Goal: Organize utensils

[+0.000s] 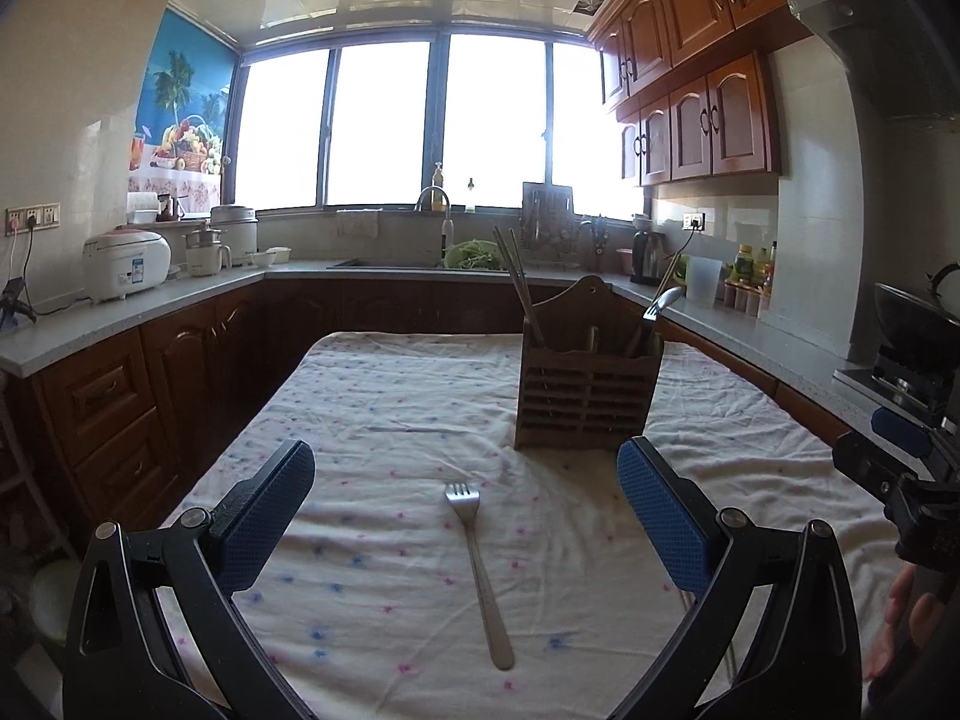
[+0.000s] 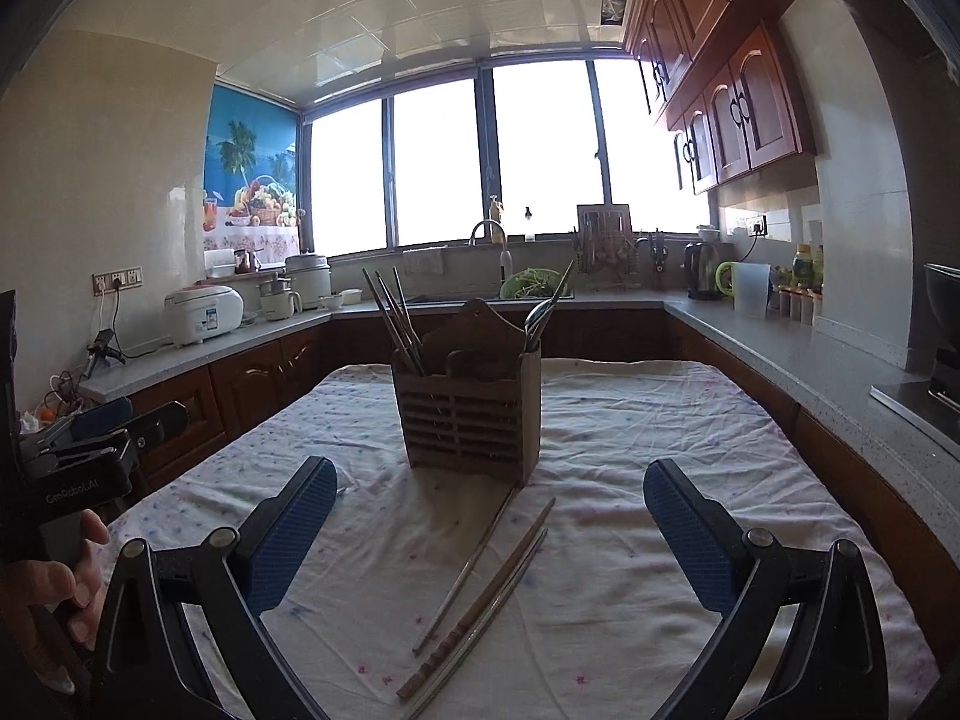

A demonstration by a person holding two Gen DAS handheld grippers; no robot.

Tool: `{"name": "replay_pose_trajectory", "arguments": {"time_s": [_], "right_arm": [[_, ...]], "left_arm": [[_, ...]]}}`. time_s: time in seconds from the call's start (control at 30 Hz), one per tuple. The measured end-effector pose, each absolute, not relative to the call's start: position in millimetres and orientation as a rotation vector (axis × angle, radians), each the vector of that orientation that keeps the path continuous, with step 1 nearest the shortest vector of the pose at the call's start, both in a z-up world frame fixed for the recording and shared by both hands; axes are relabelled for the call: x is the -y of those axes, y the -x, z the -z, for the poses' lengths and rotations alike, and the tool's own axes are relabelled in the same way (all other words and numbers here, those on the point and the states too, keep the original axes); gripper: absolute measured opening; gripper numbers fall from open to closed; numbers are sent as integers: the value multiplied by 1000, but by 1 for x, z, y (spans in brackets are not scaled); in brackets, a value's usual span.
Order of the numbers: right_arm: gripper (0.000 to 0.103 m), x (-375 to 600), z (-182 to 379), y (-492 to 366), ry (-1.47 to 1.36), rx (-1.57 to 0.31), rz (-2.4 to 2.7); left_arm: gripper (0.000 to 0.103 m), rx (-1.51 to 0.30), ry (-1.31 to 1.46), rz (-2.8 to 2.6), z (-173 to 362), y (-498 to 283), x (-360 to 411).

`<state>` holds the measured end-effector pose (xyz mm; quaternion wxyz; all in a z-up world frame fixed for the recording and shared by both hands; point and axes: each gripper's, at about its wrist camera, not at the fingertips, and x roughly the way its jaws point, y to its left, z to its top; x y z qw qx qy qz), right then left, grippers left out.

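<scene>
Both grippers hover, jaws wide, nothing held.
Left gripper (image 1: 467, 507) over fork (image 1: 478, 564); right gripper (image 2: 490, 513) over chopsticks (image 2: 480, 594); holder (image 2: 471, 414) frame center.

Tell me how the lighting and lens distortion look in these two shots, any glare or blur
Left wrist view: the windows are blown out white, hazing the cabinets beside them; the fork on the tablecloth stays sharp. Right wrist view: same backlight, leaving the utensil holder dim on its near face; the chopsticks are clear. Both views bow the countertop edges and darken at the corners.
</scene>
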<state>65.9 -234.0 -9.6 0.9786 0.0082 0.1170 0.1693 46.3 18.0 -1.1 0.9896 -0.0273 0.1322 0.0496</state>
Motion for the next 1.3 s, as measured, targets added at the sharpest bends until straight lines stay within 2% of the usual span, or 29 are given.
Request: {"name": "replay_pose_trajectory", "arguments": {"time_s": [0.37, 1.3], "right_arm": [[103, 244, 32, -50, -13, -269, -311], [103, 254, 38, -43, -22, -279, -298]], "left_arm": [[103, -325, 20, -141, 28, -43, -11], [103, -324, -3, -143, 30, -36, -4]]}}
